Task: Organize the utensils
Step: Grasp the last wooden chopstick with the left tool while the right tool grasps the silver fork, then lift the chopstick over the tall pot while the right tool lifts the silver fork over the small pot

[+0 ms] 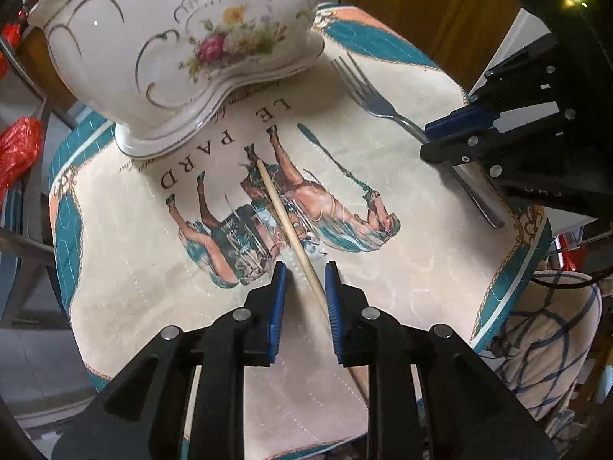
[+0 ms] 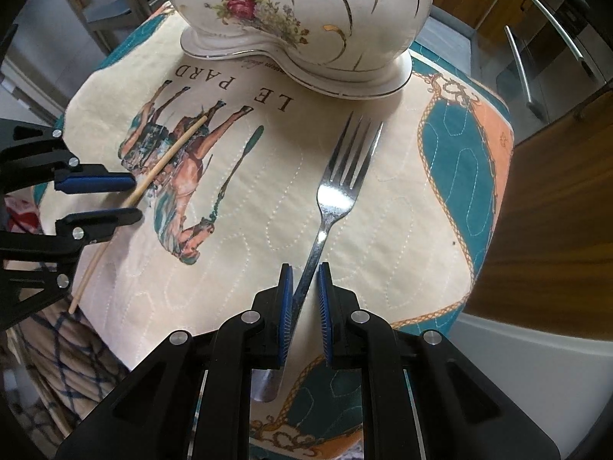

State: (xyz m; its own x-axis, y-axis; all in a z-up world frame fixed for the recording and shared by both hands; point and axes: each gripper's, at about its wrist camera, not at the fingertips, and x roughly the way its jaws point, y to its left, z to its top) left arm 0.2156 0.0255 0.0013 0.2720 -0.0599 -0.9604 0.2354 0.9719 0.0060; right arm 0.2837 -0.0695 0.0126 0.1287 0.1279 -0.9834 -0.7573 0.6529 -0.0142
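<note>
A wooden chopstick (image 1: 285, 222) lies on the horse-print mat (image 1: 383, 268). My left gripper (image 1: 305, 273) is open, its blue pads either side of the chopstick, low over the mat. The same gripper (image 2: 136, 198) and chopstick (image 2: 174, 149) show at the left of the right wrist view. A steel fork (image 2: 337, 191) lies on the mat, tines toward the white floral porcelain tureen (image 2: 306, 19). My right gripper (image 2: 305, 272) is open and straddles the fork's handle; it shows in the left wrist view (image 1: 425, 140) over the fork (image 1: 367, 92).
The tureen (image 1: 172, 50) stands at the mat's far edge, close to the fork tines. A checked cloth (image 1: 551, 345) hangs below the mat's near edge. Red plastic bags (image 1: 19, 145) are at the left. Wooden cabinet doors (image 2: 555, 211) are to the right.
</note>
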